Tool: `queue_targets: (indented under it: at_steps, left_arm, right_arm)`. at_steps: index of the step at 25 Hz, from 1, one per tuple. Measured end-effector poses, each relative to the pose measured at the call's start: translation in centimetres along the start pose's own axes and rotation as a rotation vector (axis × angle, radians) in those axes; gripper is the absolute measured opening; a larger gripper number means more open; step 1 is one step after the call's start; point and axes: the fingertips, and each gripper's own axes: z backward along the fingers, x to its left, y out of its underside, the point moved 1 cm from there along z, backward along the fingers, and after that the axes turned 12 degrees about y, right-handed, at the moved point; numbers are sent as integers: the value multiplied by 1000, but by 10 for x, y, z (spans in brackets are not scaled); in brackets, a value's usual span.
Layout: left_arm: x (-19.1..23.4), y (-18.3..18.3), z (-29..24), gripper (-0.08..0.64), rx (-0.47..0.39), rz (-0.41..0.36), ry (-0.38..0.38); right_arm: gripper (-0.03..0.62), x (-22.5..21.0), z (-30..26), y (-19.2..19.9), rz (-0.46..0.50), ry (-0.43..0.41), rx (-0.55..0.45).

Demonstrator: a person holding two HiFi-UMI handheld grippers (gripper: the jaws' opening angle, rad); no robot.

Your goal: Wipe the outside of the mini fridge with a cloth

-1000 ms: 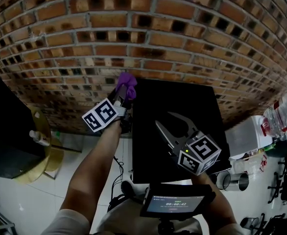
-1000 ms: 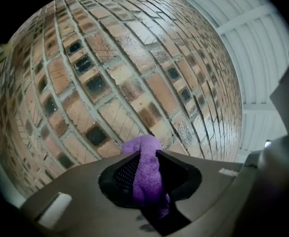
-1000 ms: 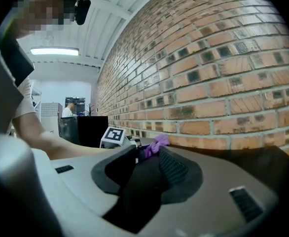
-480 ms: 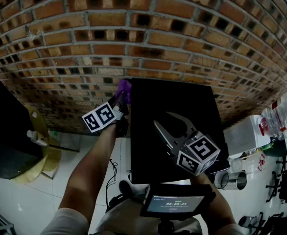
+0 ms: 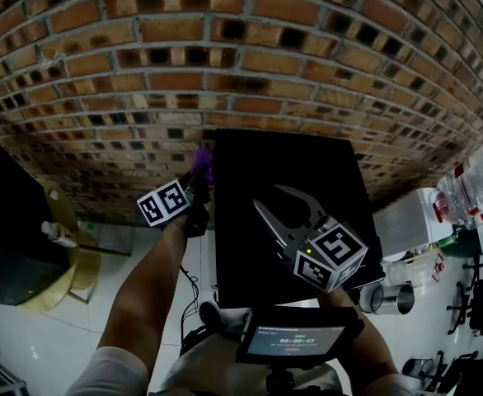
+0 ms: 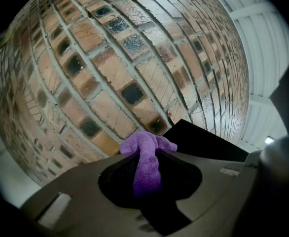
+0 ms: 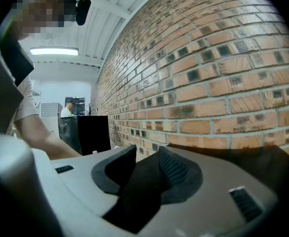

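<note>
The black mini fridge [image 5: 307, 172] stands against the brick wall, and I see its top from above. My left gripper [image 5: 200, 180] is at the fridge's upper left edge, shut on a purple cloth [image 5: 202, 163]. In the left gripper view the cloth [image 6: 145, 141] bulges out past the jaws of the left gripper [image 6: 148, 157], with the fridge's black corner [image 6: 203, 139] just behind it. My right gripper [image 5: 270, 198] hovers over the fridge top, open with nothing between its jaws. The right gripper view shows the right gripper [image 7: 147, 164] with the same empty gap.
A brick wall [image 5: 225, 56] runs behind the fridge. A black cabinet [image 5: 2, 221] and a yellow round stand [image 5: 68, 262] are at the left. At the right are a white box [image 5: 415, 225], plastic bottles [image 5: 476, 188] and a metal cup [image 5: 386, 299]. A small screen [image 5: 295, 341] sits below.
My left gripper has sunk down the fridge's left side with the cloth, so less purple shows above the edge. The right gripper has stayed over the fridge top.
</note>
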Motion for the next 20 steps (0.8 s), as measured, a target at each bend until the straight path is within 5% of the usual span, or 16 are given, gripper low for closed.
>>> queue_targets:
  at_steps: [20]
  left_arm:
    - [50,45,8,88,130,30,-101]
  right_arm:
    - [140,0,-1,2,-1,-2,20]
